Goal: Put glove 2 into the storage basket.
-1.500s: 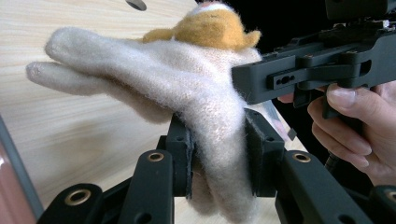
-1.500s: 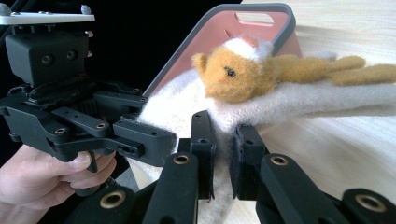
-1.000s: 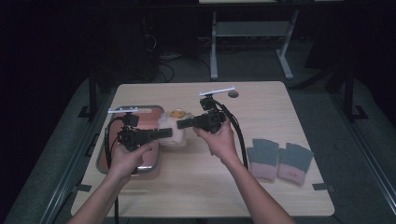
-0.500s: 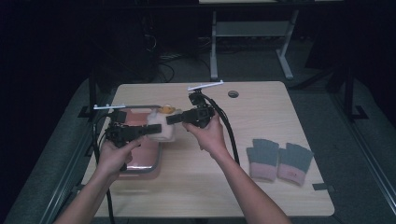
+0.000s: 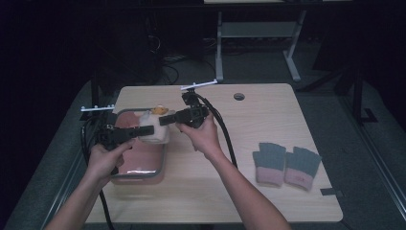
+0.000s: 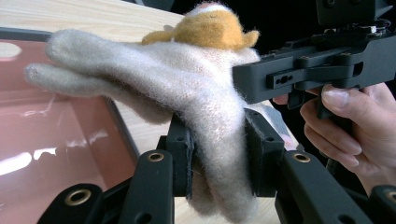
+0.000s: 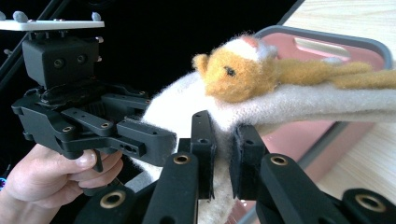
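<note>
A cream woolly glove (image 5: 155, 132) with an orange animal figure (image 5: 160, 110) on it hangs in the air over the red tray (image 5: 143, 165). My left gripper (image 5: 147, 130) is shut on one side of it, and in the left gripper view its pads (image 6: 183, 144) squeeze the wool (image 6: 187, 84). From the other side my right gripper (image 5: 166, 120) is shut on the glove's edge. In the right gripper view its pads (image 7: 204, 140) pinch the cream fabric just below the orange animal figure (image 7: 233, 70). The fingers of the glove stretch out over the tray (image 7: 327, 39).
A pair of grey gloves with pink cuffs (image 5: 287, 165) lies flat at the right of the wooden table (image 5: 230, 191). A round hole (image 5: 239, 96) sits near the table's far edge. Cables trail from both grippers.
Both hands have carried the glove to the left, from beside the tray's right edge to above the tray. Both grips stayed shut on it.
</note>
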The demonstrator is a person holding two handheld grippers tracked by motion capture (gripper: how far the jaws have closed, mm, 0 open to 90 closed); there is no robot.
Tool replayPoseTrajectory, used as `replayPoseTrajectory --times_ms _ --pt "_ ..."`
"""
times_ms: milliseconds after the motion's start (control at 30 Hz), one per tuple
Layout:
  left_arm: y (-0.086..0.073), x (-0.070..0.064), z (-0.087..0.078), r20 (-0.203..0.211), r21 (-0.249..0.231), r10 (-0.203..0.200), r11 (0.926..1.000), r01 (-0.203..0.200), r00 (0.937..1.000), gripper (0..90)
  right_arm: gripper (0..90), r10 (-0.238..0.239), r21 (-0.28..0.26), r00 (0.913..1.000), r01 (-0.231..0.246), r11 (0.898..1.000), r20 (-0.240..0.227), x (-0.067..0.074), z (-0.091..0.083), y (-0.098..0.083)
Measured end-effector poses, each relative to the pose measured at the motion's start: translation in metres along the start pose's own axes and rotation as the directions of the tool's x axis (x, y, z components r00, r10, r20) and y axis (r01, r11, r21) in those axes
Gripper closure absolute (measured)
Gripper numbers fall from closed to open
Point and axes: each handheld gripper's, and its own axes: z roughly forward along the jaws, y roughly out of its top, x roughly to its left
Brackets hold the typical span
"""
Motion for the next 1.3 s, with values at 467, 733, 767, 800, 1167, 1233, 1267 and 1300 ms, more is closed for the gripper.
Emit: replayPoseTrajectory --times_ms 467,733,767,800,1167,1233,1267,1300 --pt "-0.001 0.015 -0.016 -0.022 -0.008 -0.022 0.9997 0.022 0.9995 66.7 81.4 0.001 0.016 0.9995 0.000 1.000 -0.032 0.004 0.024 0.008" --pt "-0.003 0.025 -0.023 -0.038 -0.002 -0.042 0.9991 0.042 0.9984 66.7 81.4 0.008 0.037 0.9987 -0.006 0.999 -0.050 0.001 0.039 0.010" --pt "-0.004 0.027 -0.023 -0.038 -0.001 -0.046 0.9990 0.046 0.9982 66.7 81.4 0.012 0.037 0.9985 -0.010 0.999 -0.053 0.001 0.042 0.010" --pt "-0.004 0.029 -0.024 -0.038 0.005 -0.048 0.9988 0.049 0.9981 66.7 81.4 0.010 0.041 0.9986 -0.008 0.999 -0.052 0.001 0.044 0.010" --pt "-0.011 0.047 -0.024 -0.064 0.033 -0.078 0.9962 0.080 0.9949 66.7 81.4 0.052 0.063 0.9964 -0.047 0.997 -0.067 -0.010 0.066 0.004" --pt "-0.013 0.051 -0.024 -0.073 0.043 -0.082 0.9954 0.086 0.9939 66.6 81.4 0.063 0.066 0.9955 -0.058 0.996 -0.071 -0.014 0.071 0.003" --pt "-0.014 0.053 -0.024 -0.074 0.045 -0.087 0.9949 0.090 0.9935 66.6 81.4 0.065 0.068 0.9950 -0.060 0.996 -0.076 -0.016 0.073 0.002" --pt "-0.015 0.055 -0.023 -0.075 0.047 -0.092 0.9943 0.096 0.9929 66.6 81.4 0.073 0.069 0.9943 -0.068 0.995 -0.077 -0.018 0.075 0.001"
